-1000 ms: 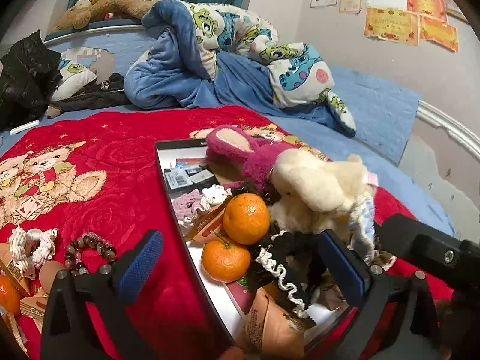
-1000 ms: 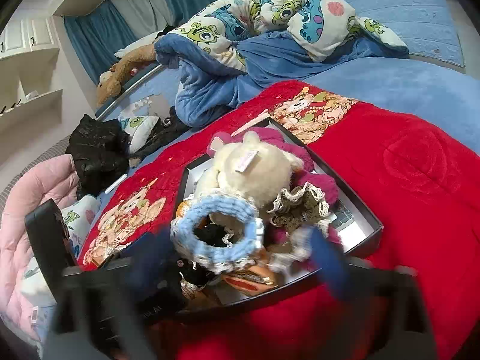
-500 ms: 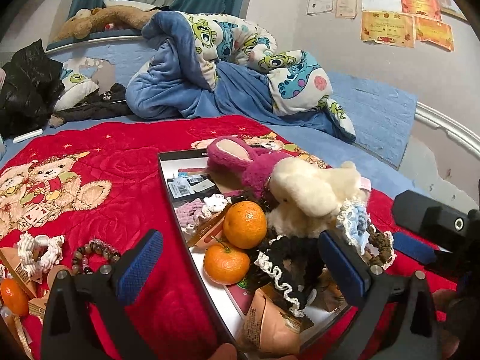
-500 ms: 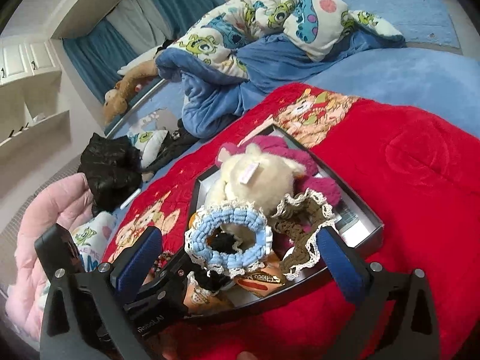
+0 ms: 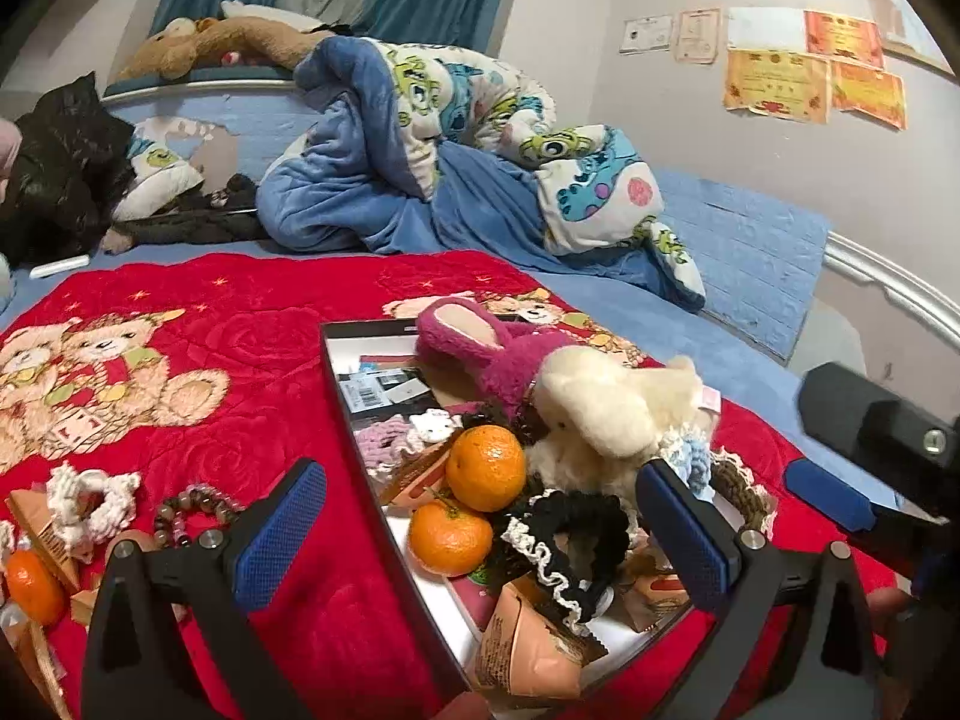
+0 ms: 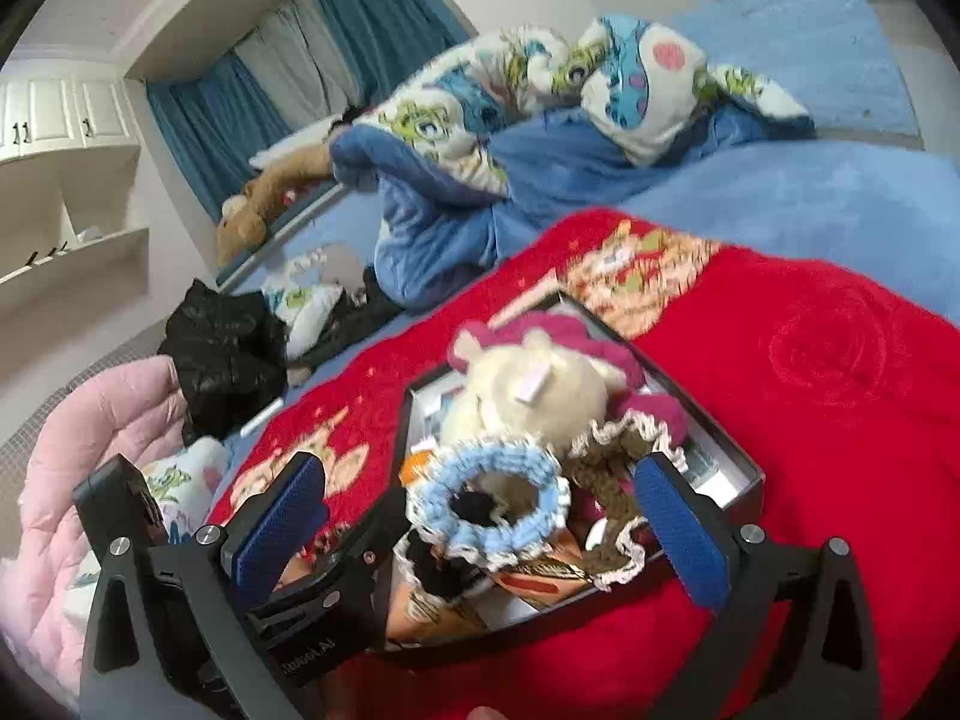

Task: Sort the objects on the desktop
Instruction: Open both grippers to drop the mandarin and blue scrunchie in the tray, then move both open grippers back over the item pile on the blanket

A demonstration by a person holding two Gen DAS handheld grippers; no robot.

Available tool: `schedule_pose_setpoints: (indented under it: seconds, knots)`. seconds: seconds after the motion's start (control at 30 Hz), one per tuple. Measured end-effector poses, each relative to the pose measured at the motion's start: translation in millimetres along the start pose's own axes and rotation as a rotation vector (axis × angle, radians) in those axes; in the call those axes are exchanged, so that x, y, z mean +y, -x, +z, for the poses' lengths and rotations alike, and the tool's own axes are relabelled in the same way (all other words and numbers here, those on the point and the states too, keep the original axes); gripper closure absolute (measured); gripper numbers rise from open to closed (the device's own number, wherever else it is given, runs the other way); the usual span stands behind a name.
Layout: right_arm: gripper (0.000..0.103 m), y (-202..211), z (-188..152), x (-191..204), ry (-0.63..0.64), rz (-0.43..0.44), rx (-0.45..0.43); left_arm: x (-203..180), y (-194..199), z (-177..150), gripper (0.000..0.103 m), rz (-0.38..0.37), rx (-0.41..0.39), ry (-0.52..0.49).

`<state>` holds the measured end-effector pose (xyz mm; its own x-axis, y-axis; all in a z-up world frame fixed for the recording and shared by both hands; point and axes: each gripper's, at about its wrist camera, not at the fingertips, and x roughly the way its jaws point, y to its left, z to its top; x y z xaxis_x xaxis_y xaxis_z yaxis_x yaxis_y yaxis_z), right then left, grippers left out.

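Tools agape over tray (overflowing)

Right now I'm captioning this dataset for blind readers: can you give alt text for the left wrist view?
The open left gripper hovers over a dark tray on a red blanket, piled with two oranges, a cream plush toy, a pink plush and a black scrunchie. Left of the tray lie a bead bracelet and a white scrunchie.
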<state>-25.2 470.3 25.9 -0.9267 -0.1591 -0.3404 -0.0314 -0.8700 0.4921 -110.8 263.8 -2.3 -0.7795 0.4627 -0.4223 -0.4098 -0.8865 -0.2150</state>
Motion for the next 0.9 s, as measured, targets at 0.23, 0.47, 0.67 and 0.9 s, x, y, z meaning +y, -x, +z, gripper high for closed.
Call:
schedule_pose_setpoints:
  seconds: [0.23, 0.47, 0.67, 0.9]
  knots:
    - [0.000, 6.6, -3.7, 28.1, 0.067, 0.046, -0.030, 5.8, 26.3, 13.5, 0.000, 0.041, -0.006, 0.003]
    - [0.000, -2.3, -11.8, 58.8, 0.131, 0.087, -0.016, 37.5, 59.6, 21.4, 0.000, 0.153, -0.005, -0.005]
    - [0.000, -11.6, -22.2, 87.8, 0.172, 0.163, 0.024, 85.4, 93.3, 19.0, 0.000, 0.290, 0.027, -0.044]
    - [0.000, -23.4, -43.4, 126.0, 0.214, 0.246, 0.077, 150.6, 149.6, -1.5, 0.000, 0.442, 0.046, -0.068]
